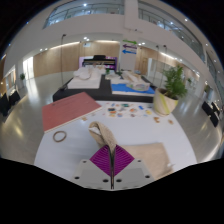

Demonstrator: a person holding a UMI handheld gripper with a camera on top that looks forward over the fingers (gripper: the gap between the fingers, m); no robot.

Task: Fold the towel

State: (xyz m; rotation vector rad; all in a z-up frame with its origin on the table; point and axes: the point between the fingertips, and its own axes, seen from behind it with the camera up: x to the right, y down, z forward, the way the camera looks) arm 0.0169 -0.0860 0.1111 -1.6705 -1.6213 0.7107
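A beige towel (148, 156) lies crumpled on the white table (60, 152), just ahead of the fingers and to their right. A strip of it (101, 131) rises from the table and runs down into the seam between the magenta pads. My gripper (112, 160) is shut, the two pads pressed together on that strip of towel, holding it a little above the table top.
A reddish-brown mat (68, 110) lies on the table at the far left, with a small ring (60, 135) near it. A sheet with coloured dots (130, 112) lies at the far side. Beyond the table are a potted plant (172, 90) and dark tables (95, 95).
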